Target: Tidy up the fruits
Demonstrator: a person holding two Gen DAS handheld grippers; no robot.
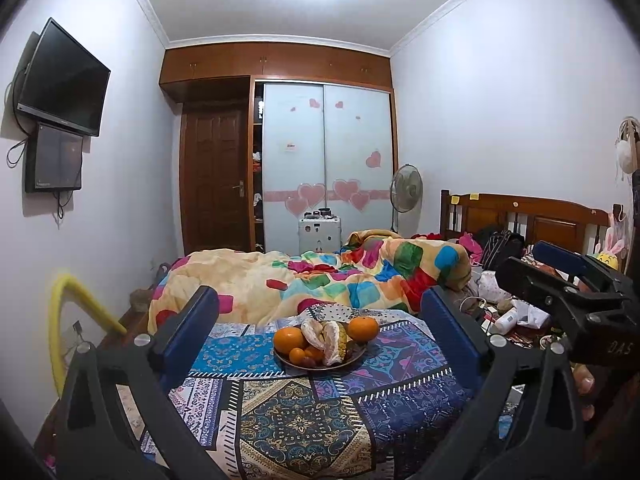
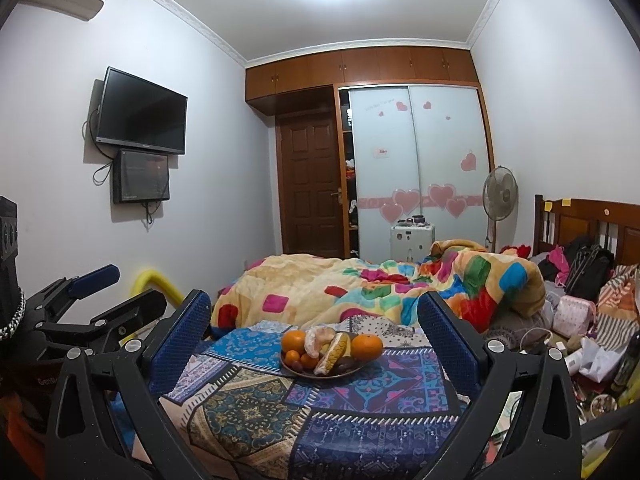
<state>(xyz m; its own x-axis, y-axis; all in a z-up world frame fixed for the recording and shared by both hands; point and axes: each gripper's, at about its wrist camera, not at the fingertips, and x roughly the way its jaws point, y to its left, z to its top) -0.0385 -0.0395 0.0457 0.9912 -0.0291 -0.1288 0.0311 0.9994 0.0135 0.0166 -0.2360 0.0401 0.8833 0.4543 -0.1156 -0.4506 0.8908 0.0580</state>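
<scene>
A brown plate (image 1: 294,363) of fruit sits on a patterned blue cloth (image 1: 304,412). It holds two large oranges (image 1: 290,340), small tangerines (image 1: 297,355), peeled pomelo pieces (image 1: 331,342) and a dark fruit. My left gripper (image 1: 320,328) is open and empty, held back from the plate, its blue pads either side of it. My right gripper (image 2: 316,330) is also open and empty, facing the same plate (image 2: 320,372) with oranges (image 2: 368,346). Each gripper shows in the other's view: the right one (image 1: 560,276), the left one (image 2: 96,284).
A colourful quilt (image 1: 340,280) is heaped on the bed behind the cloth. Clutter, bags and a white bottle (image 1: 506,320) lie to the right by the wooden headboard (image 1: 540,220). A yellow tube (image 1: 76,308) stands at left. A fan (image 1: 406,192) and wardrobe (image 1: 324,160) stand at the back.
</scene>
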